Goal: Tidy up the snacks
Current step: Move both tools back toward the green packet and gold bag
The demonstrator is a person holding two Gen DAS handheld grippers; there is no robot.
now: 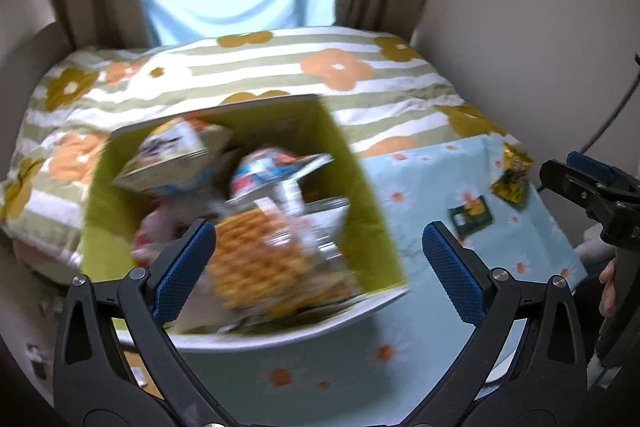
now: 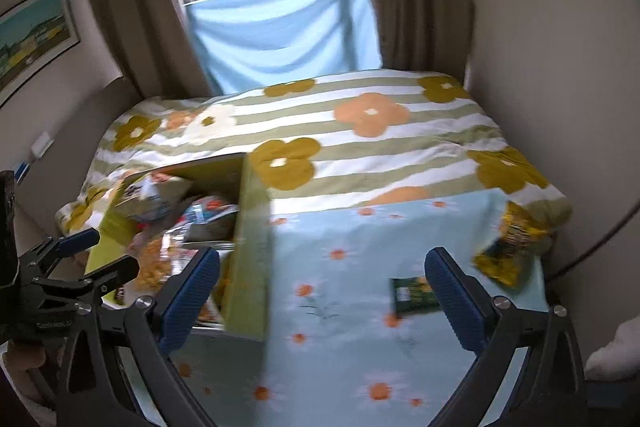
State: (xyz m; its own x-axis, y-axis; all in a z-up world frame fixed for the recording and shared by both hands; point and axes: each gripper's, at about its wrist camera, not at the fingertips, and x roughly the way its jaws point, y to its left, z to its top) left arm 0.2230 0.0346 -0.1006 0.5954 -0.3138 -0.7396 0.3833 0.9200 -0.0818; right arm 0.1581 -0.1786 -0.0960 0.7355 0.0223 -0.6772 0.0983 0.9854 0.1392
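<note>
Here your green box (image 1: 362,195) sits on the left of the tabletop (image 1: 420,195), packed with blurred snack bags, a waffle-patterned pack (image 1: 260,259) nearest you. Your left tongs (image 1: 318,267) hover over its near edge, spread wide and holding nothing. Your right tongs (image 2: 322,295) are just as wide and empty above the flowered cloth, with a small green packet (image 2: 410,295) and a yellow bag (image 2: 512,247) lying to their right.

Green box (image 1: 362,187) open, packed with snack packs, waffle pack (image 1: 260,259) on top; sits at left of table. Small dark green packet (image 1: 471,215) lies flat to its right. Yellow bag (image 1: 512,175) crumpled near table's far right corner.
</note>
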